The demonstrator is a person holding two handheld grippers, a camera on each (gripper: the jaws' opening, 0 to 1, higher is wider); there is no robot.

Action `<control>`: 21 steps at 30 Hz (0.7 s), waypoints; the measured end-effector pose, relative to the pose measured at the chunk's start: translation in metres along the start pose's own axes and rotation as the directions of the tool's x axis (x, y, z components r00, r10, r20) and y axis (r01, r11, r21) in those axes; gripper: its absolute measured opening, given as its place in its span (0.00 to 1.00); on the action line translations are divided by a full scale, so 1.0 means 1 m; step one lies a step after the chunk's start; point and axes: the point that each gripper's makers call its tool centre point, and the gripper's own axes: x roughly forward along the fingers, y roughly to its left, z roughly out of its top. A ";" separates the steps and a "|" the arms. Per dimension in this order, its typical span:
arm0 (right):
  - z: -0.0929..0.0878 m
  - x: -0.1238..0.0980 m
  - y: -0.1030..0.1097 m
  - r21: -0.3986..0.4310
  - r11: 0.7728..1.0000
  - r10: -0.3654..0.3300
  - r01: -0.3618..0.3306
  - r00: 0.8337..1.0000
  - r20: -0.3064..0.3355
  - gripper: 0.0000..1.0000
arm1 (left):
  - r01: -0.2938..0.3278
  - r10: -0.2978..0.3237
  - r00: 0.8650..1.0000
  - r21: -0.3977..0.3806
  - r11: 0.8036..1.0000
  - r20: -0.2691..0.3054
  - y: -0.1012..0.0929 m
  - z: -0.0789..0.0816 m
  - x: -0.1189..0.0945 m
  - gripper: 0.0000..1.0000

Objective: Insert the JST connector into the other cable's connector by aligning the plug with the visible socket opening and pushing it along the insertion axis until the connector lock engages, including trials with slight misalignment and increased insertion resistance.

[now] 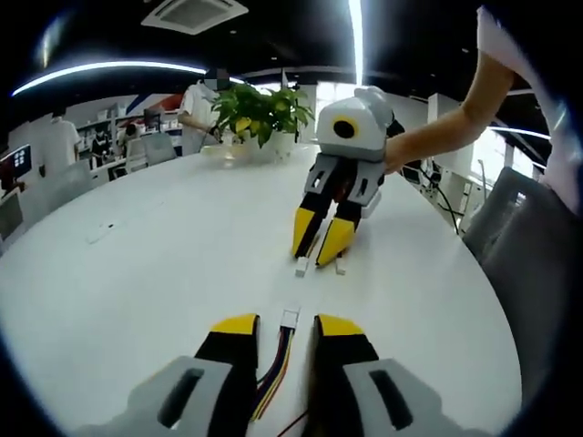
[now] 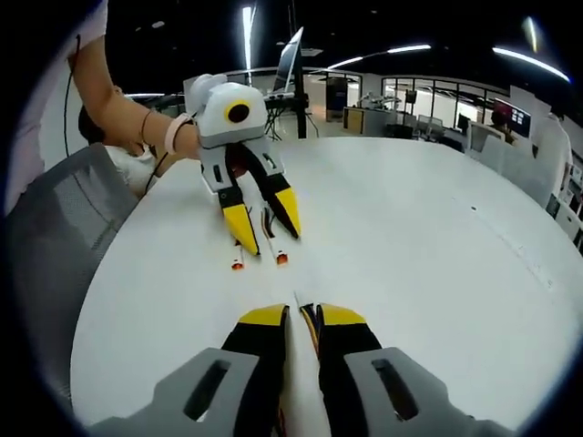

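Now my left gripper [image 1: 284, 341] pinches the cable [image 1: 273, 378]; right gripper [image 2: 301, 320] pinches its plug [image 2: 297, 303]. Line both up over the table [image 1: 137, 273], then push straight.

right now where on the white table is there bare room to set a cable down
Free: the wide white round table to the right in the right gripper view, and the stretch between the left tool and the potted green plant. Crowded: the strip between the two tools, where the white connector with coloured wires faces the right tool.
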 end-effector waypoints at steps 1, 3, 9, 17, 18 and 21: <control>0.000 0.000 0.000 -0.001 1.000 0.000 0.000 1.000 0.001 0.09 | 0.002 -0.002 1.000 0.002 1.000 0.001 -0.001 0.000 0.000 0.14; 0.000 0.001 -0.001 -0.001 1.000 -0.004 0.004 1.000 0.001 0.09 | 0.003 -0.002 1.000 0.010 1.000 0.000 -0.001 0.000 0.000 0.14; -0.003 0.003 0.000 0.000 1.000 -0.003 0.003 1.000 -0.004 0.08 | 0.003 -0.003 1.000 0.022 1.000 -0.005 -0.002 0.000 0.001 0.12; -0.002 0.005 0.000 -0.016 1.000 -0.011 0.011 1.000 0.002 0.05 | 0.022 -0.022 1.000 0.052 0.998 -0.001 -0.009 -0.002 0.003 0.05; -0.001 0.005 0.000 -0.019 1.000 -0.011 0.011 1.000 0.003 0.05 | 0.024 -0.025 1.000 0.053 0.998 0.001 -0.009 -0.002 0.003 0.03; -0.001 0.005 0.002 -0.022 1.000 -0.011 0.011 1.000 0.005 0.05 | 0.028 -0.028 1.000 0.071 0.997 0.003 -0.011 -0.001 0.003 0.01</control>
